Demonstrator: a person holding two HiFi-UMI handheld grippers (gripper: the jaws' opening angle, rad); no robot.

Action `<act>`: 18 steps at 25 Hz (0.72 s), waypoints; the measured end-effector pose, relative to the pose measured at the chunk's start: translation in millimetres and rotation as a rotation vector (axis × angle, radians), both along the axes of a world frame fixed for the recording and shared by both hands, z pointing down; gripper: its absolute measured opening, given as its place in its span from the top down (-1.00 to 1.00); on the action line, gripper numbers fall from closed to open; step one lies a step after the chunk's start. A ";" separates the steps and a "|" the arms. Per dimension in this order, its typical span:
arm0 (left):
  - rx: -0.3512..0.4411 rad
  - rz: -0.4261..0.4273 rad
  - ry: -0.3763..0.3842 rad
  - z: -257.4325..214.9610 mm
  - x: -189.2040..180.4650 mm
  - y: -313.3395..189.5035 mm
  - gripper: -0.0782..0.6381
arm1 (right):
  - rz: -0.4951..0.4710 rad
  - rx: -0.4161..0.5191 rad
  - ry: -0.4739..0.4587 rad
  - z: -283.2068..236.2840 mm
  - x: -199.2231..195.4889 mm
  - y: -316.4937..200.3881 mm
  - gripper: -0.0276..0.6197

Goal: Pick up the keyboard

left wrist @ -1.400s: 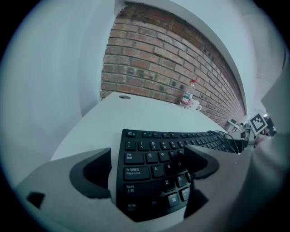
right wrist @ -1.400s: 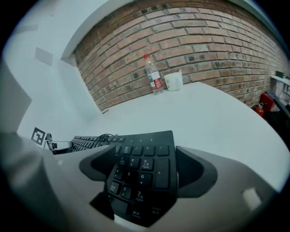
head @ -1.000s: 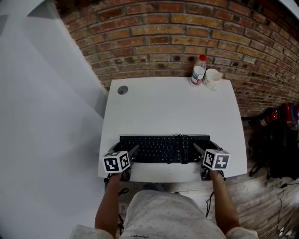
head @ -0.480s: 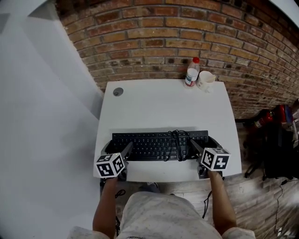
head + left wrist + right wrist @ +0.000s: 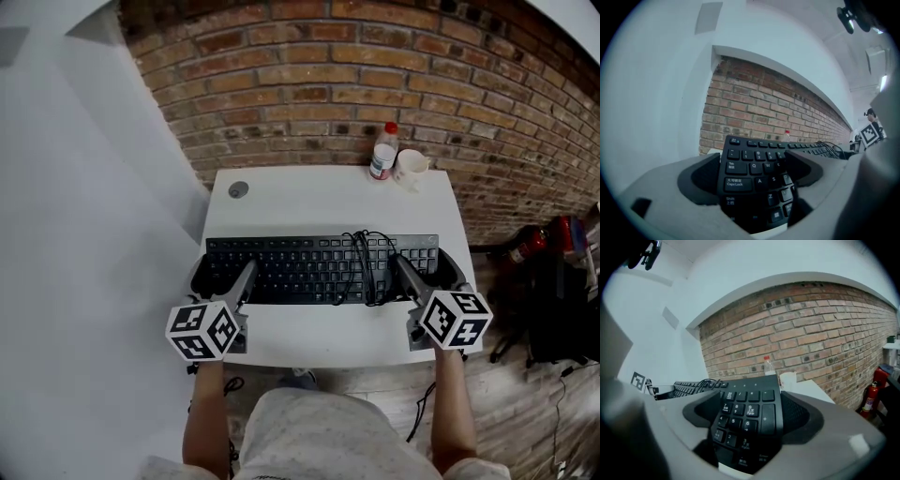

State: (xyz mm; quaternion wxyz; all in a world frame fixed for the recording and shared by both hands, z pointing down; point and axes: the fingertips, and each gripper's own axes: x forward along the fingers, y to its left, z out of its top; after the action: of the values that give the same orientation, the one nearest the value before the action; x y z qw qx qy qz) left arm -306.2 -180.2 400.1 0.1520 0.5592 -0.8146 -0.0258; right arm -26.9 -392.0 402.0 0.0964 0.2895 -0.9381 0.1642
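Note:
A black keyboard (image 5: 300, 267) with its cable (image 5: 364, 265) coiled on top hangs level above the white table (image 5: 328, 202), held at both ends. My left gripper (image 5: 218, 275) is shut on its left end, where the Caps Lock and letter keys (image 5: 752, 166) fill the space between the grey jaws. My right gripper (image 5: 431, 269) is shut on the number-pad end (image 5: 750, 411). Both grippers point almost level toward the brick wall.
A plastic bottle (image 5: 382, 152) and a white mug (image 5: 411, 167) stand at the table's far right by the brick wall. A round cable grommet (image 5: 238, 189) sits at the far left corner. A red fire extinguisher (image 5: 525, 246) and dark gear lie on the floor to the right.
Both grippers have risen together with the keyboard, which now looks larger and clear of the tabletop. The grip at each end is unchanged.

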 end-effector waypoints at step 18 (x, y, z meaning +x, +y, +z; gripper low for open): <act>0.286 0.014 -0.196 -136.3 6.6 -4.0 -0.43 | 0.030 0.281 -0.210 -138.8 11.4 3.4 -0.33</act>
State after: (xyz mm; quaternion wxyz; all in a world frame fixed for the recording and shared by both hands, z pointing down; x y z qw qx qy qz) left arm -299.6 -184.2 263.8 -0.0091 0.5808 -0.8095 -0.0856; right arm -15.5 -388.6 263.2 -0.0462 0.2953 -0.9523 0.0622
